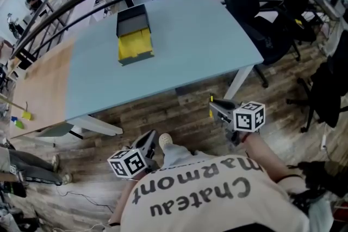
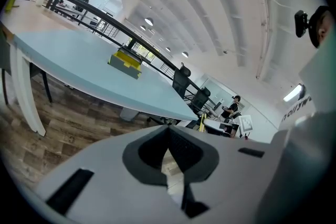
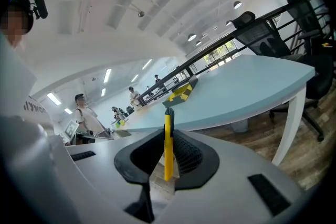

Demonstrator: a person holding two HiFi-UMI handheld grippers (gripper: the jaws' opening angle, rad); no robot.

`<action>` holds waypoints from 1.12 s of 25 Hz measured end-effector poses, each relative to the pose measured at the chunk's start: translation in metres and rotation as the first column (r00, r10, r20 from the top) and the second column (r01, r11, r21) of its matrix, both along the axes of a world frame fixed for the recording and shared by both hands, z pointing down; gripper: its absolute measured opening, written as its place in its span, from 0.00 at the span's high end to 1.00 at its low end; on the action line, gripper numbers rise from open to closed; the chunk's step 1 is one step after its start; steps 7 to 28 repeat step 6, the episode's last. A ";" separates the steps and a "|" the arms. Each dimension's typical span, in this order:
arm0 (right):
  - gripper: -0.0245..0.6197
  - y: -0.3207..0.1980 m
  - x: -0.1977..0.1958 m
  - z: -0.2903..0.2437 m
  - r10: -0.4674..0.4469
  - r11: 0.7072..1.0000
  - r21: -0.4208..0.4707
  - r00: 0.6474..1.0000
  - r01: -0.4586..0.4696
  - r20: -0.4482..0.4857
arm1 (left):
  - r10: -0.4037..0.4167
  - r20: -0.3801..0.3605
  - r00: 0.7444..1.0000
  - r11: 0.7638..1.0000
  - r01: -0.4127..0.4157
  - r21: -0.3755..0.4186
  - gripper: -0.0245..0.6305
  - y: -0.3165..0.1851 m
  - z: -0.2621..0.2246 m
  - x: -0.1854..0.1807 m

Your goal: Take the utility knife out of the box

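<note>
The box [image 1: 134, 39], dark grey with a yellow inside and its lid raised, sits on the far part of the pale blue table [image 1: 190, 35]. It shows small in the left gripper view [image 2: 126, 62] and the right gripper view [image 3: 184, 93]. My right gripper [image 3: 168, 152] is shut on the yellow utility knife [image 3: 168, 139], which stands upright between the pads. In the head view that gripper [image 1: 216, 107] hangs over the wooden floor, off the table's near edge. My left gripper [image 2: 169, 136] is shut with nothing in it, low over the floor [image 1: 149, 145].
Black office chairs [image 1: 255, 2] stand at the table's right end. A black railing [image 1: 81, 0] runs behind the table. A wooden table section [image 1: 38, 89] adjoins on the left, with small items at its edge. White table legs [image 1: 95, 125] stand in front of me.
</note>
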State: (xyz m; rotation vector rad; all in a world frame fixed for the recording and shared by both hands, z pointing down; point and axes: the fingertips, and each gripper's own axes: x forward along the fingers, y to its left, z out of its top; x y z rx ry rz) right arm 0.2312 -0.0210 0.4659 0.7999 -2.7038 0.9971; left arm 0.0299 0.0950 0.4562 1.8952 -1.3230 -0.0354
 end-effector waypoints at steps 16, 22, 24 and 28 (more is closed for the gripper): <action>0.85 -0.005 -0.002 0.003 0.018 1.000 -0.021 1.000 -0.018 -0.009 | -0.002 0.003 1.000 1.000 0.002 0.005 0.96 -0.003 -0.002 -0.010; 0.85 -0.005 -0.002 0.003 0.018 1.000 -0.021 1.000 -0.018 -0.009 | -0.002 0.003 1.000 1.000 0.002 0.005 0.96 -0.003 -0.002 -0.010; 0.85 -0.005 -0.002 0.003 0.018 1.000 -0.021 1.000 -0.018 -0.009 | -0.002 0.003 1.000 1.000 0.002 0.005 0.96 -0.003 -0.002 -0.010; 0.85 -0.005 -0.002 0.003 0.018 1.000 -0.021 1.000 -0.018 -0.009 | -0.002 0.003 1.000 1.000 0.002 0.005 0.96 -0.003 -0.002 -0.010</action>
